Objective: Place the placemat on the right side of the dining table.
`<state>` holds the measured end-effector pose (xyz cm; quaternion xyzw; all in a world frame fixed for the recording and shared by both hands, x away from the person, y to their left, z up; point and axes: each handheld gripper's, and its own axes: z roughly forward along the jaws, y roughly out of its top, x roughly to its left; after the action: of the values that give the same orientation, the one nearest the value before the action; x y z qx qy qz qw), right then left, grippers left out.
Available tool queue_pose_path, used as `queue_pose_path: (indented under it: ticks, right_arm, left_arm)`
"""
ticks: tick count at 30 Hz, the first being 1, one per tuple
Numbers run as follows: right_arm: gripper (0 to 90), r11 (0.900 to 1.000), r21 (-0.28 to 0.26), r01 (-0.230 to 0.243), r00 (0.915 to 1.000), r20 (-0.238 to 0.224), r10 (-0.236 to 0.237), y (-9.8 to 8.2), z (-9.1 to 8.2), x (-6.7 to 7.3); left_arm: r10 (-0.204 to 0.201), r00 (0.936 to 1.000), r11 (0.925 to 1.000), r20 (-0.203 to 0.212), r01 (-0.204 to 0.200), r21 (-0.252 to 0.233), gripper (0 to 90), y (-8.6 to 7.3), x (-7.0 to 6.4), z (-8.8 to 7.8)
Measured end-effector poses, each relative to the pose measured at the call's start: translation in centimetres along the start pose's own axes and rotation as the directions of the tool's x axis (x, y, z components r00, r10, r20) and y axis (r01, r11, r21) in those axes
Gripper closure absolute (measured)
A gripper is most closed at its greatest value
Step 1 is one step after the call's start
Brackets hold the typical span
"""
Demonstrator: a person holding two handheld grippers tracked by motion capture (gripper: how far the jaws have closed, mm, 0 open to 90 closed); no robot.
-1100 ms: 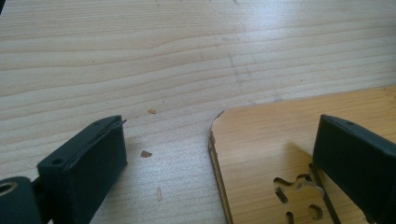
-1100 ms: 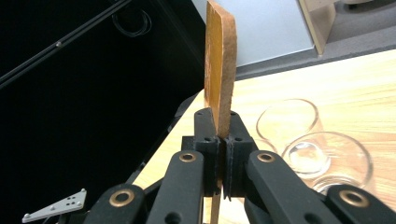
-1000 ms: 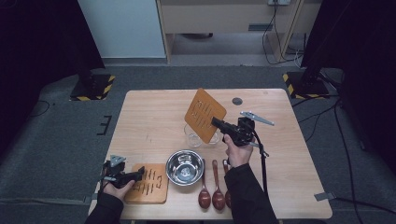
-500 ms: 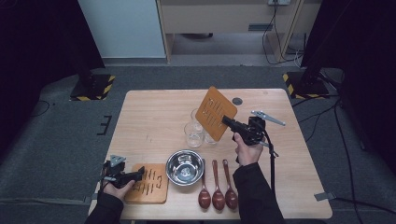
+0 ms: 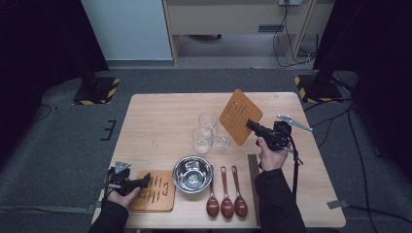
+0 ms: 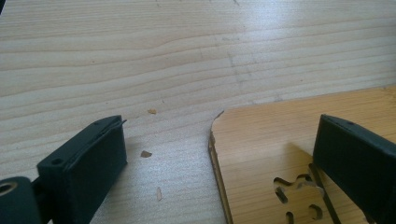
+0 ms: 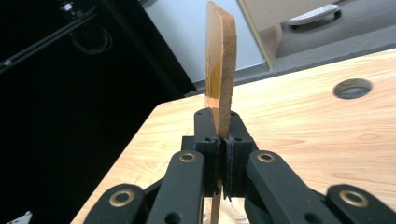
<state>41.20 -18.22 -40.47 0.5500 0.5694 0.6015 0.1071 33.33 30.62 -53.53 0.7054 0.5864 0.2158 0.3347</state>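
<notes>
The right tool (image 5: 252,125) pinches a slotted wooden trivet (image 5: 240,116) by its edge, holding it tilted in the air just right of the three glass cups (image 5: 209,132). The left tool (image 5: 142,182), jaws spread, rests at a second trivet (image 5: 153,190) flat on the worktop (image 5: 160,121), left of the steel bowl (image 5: 193,173); no writing is legible.

Two wooden trivets: one (image 5: 240,116) held over the tabletop's (image 5: 160,121) middle right, one (image 5: 154,191) at its front-left corner. Three glasses (image 5: 209,132) at centre. One steel bowl (image 5: 193,174) and three wooden spoons (image 5: 226,194) along the front edge.
</notes>
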Motion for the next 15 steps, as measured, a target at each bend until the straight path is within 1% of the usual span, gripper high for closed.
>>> queue_pose_path:
  ticks: [9,15]
  right_arm:
    - [87.1,1.0,-0.026,0.005,0.9993,0.038,-0.004,0.9,-1.3,-1.5]
    - [87.1,1.0,-0.025,0.01,0.9976,0.068,-0.008,1.3,-2.1,-2.3]
  left_arm:
    - [0.0,1.0,1.0,0.0,0.0,0.0,1.6,0.0,0.0,0.0]
    - [0.0,1.0,1.0,0.0,0.0,0.0,1.6,0.0,0.0,0.0]
